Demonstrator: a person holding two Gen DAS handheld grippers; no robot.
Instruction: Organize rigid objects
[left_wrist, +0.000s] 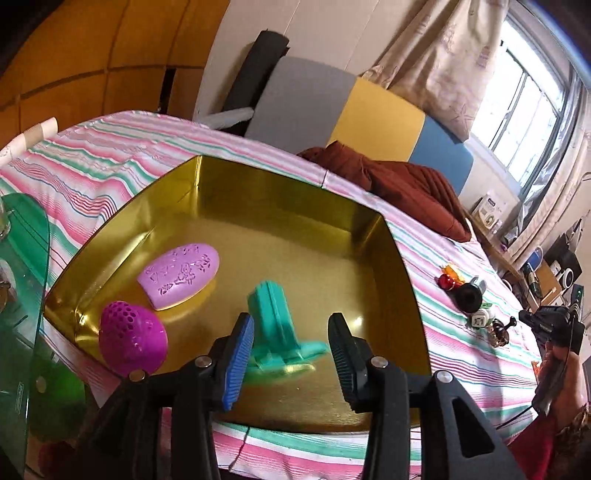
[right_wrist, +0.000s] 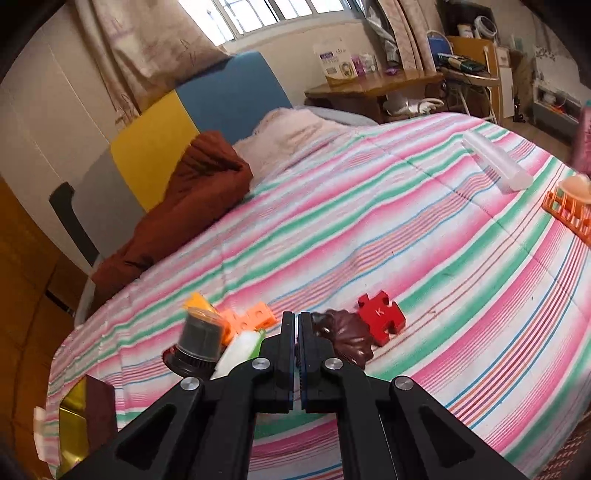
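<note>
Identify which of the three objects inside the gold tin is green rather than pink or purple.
The teal-green stand-shaped piece, in front of the left gripper; the flat oval is pink, the perforated egg magenta.

I see a gold tin (left_wrist: 258, 192) holding a teal piece (left_wrist: 275, 325), a lilac embossed oval (left_wrist: 179, 275) and a magenta perforated egg (left_wrist: 133, 341); the bedspread (right_wrist: 369, 236) is striped pink, green and white, with a red puzzle piece (right_wrist: 380, 317).
</note>
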